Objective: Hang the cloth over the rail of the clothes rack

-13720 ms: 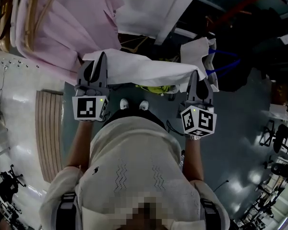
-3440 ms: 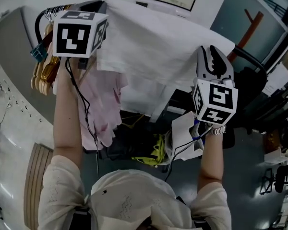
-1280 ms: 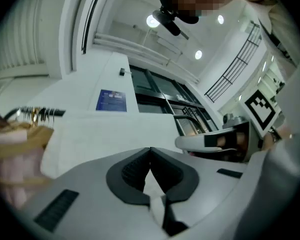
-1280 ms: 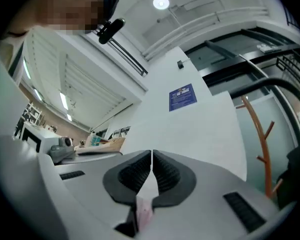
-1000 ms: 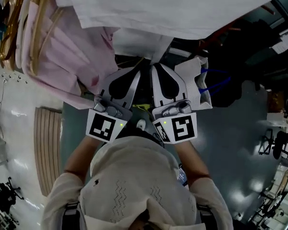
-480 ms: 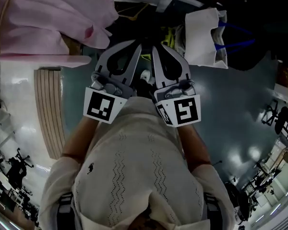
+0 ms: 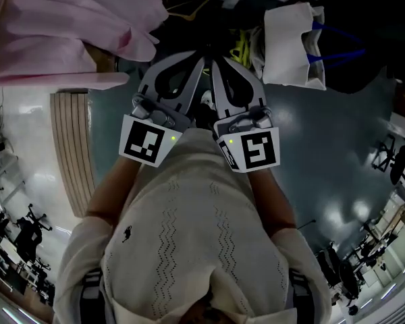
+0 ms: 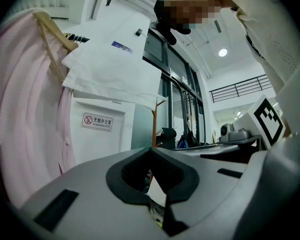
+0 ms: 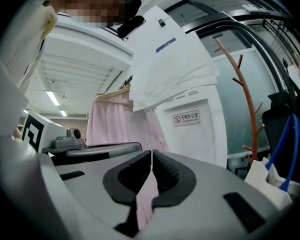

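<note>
The white rectangular cloth [image 8: 115, 69] hangs draped high up, apparently over the rack's rail, which it hides. The head view cuts off nearly all of it. The left hand-held gripper [image 7: 200, 62] and right hand-held gripper [image 7: 214, 63] sit side by side near pink garments [image 7: 54, 25], both pinched closed and empty.

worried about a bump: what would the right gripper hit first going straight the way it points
Most likely the hanging pink garments, which sit right behind the shut tips of the right gripper; how far off they are is unclear.
</note>
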`<state>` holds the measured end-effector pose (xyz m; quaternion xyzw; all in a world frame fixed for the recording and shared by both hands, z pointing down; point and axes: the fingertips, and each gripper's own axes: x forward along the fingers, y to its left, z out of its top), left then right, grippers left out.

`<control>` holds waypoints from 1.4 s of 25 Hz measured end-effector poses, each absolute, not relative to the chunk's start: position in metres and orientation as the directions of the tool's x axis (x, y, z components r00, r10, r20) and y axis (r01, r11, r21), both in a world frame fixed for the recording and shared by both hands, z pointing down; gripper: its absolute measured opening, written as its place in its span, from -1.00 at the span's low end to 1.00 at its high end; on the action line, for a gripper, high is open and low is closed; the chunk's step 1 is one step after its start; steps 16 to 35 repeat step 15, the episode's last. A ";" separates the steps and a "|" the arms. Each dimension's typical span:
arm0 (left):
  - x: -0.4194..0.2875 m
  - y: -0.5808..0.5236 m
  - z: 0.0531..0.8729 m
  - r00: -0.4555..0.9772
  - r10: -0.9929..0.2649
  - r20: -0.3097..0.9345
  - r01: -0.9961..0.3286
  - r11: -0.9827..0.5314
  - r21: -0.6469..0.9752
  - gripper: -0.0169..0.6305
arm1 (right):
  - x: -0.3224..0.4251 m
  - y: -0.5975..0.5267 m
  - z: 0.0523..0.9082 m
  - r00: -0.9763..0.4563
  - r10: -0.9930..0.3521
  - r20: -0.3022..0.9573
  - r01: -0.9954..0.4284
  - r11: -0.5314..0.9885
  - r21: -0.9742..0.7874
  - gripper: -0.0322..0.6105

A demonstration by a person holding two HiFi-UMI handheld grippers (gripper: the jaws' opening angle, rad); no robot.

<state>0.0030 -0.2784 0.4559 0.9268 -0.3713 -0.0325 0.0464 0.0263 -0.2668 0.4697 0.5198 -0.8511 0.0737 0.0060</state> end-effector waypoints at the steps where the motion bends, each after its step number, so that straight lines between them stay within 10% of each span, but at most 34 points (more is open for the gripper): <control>1: 0.003 -0.279 0.456 0.723 -0.690 -0.026 -0.684 -0.721 0.109 -0.91 | 0.026 -0.267 0.470 -0.459 -0.884 0.087 -0.886 0.448 -0.121 -0.82; 35: 0.007 -0.280 0.460 0.742 -0.670 -0.021 -0.666 -0.740 0.100 -0.91 | 0.021 -0.271 0.472 -0.478 -0.875 0.082 -0.875 0.465 -0.137 -0.82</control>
